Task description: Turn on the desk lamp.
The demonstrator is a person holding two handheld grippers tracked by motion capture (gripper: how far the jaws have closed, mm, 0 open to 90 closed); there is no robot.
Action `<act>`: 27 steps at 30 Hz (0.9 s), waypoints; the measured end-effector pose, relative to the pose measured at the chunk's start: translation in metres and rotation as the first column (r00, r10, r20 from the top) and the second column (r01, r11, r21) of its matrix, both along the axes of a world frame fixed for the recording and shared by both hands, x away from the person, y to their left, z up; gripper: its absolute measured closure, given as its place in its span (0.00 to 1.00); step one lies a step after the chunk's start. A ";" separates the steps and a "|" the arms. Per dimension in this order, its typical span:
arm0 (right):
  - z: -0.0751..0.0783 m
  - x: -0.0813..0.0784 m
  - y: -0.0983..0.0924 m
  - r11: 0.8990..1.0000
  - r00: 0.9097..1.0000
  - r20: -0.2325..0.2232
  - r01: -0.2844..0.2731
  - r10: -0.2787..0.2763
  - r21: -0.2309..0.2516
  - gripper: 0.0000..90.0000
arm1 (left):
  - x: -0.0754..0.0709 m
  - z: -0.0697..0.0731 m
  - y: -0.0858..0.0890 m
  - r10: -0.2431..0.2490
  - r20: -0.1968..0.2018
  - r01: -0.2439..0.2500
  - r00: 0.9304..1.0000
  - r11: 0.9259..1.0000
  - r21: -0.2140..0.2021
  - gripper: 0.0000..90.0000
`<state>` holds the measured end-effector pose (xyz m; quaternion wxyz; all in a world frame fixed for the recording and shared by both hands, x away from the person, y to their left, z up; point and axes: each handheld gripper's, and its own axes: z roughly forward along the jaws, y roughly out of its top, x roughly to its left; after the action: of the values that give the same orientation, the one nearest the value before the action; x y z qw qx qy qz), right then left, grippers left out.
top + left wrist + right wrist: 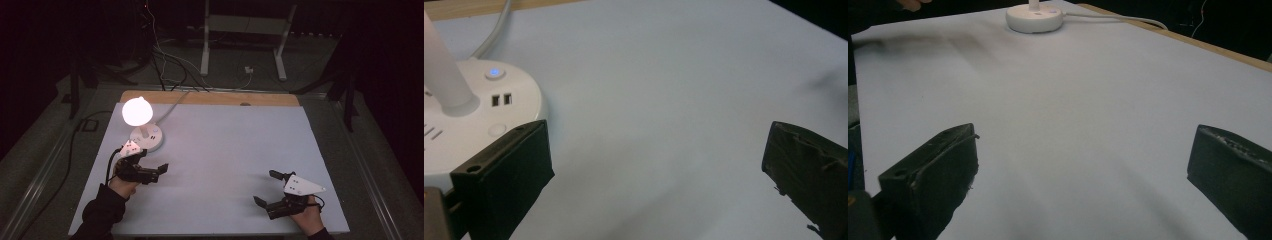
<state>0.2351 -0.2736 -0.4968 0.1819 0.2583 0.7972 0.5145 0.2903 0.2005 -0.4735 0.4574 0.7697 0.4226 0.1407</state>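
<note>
A white desk lamp stands at the table's left, its round shade [137, 111] glowing brightly over a round white base [147, 137]. In the left gripper view the base [474, 115] shows a blue-lit button [495, 73] and two USB ports [501, 99]. My left gripper [152, 161] rests just in front of the base, open and holding nothing [656, 165]; its left jaw lies close beside the base. My right gripper [265, 187] sits near the front right of the table, open and holding nothing [1080, 170]. The lamp base [1034, 17] lies far ahead of it.
A white sheet [235, 145] covers the table, with a wooden edge [210, 98] along the back. The lamp's white cable [172, 107] runs off the far edge. Dark floor, more cables and a white stand [242, 30] lie beyond.
</note>
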 end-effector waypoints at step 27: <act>-0.002 0.000 0.002 1.000 1.000 -0.013 -0.004 0.004 -0.007 0.00 | -0.048 -0.031 0.009 -0.169 -0.001 0.168 0.986 0.978 0.125 0.00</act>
<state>0.2355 -0.2715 -0.4987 0.1765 0.2593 0.8007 0.5104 0.2423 0.2092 -0.5048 0.4209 0.8290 0.3441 0.1313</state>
